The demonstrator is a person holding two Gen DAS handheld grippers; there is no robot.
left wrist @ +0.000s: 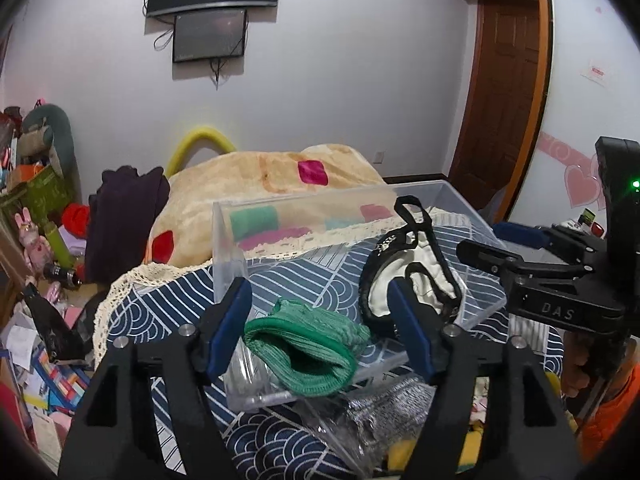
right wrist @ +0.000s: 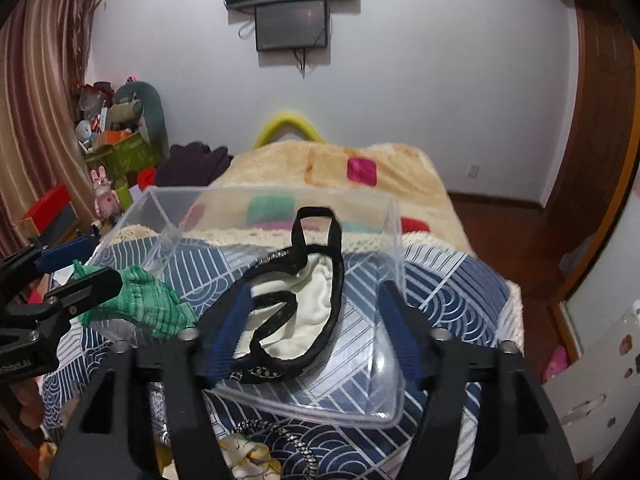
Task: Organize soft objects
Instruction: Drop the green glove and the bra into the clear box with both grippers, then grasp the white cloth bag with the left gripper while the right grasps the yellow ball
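Note:
A clear plastic box (left wrist: 230,240) (right wrist: 168,232) stands on the blue patterned cloth (left wrist: 168,300). A green knit piece (left wrist: 304,344) (right wrist: 148,300) lies at the box's near left edge. A white and black-trimmed garment (left wrist: 416,268) (right wrist: 308,300) lies inside the box. My left gripper (left wrist: 320,332) is open, its blue pads either side of the green piece, just above it. My right gripper (right wrist: 312,332) is open over the white garment; it also shows at the right of the left wrist view (left wrist: 500,244).
A silver mesh bag (left wrist: 384,412) and clear wrapping lie in front of the box. A beige blanket (left wrist: 248,188) covers the bed behind. A dark purple cloth (left wrist: 124,216) hangs at the left, above floor clutter. A brown door (left wrist: 504,80) is at the right.

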